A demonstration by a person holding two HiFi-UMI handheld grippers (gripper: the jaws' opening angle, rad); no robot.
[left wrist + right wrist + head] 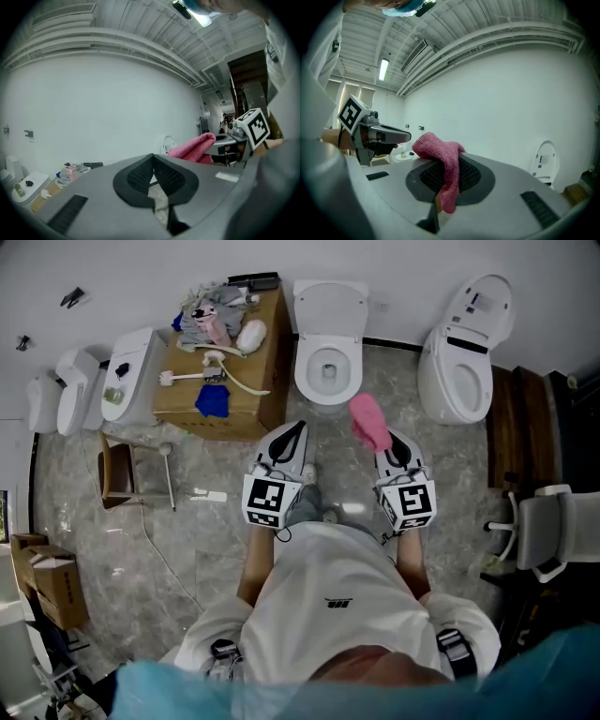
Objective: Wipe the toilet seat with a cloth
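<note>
The right gripper (390, 440) has its jaws clamped on a pink cloth (369, 423), which bunches above the tips and hangs down between them (443, 164). The left gripper (294, 430) has its jaws closed together with nothing between them. The toilet seat (306, 369) lies at 11 o'clock from the cloth; the cloth appears clear of it, though the steep head view makes this uncertain.

My right gripper (447, 165) has its grey jaws pressed onto a pink terry cloth (439, 149), which drapes over them. My left gripper (379, 136) shows at left, and a white ceramic toilet (544, 161) stands far right.
</note>
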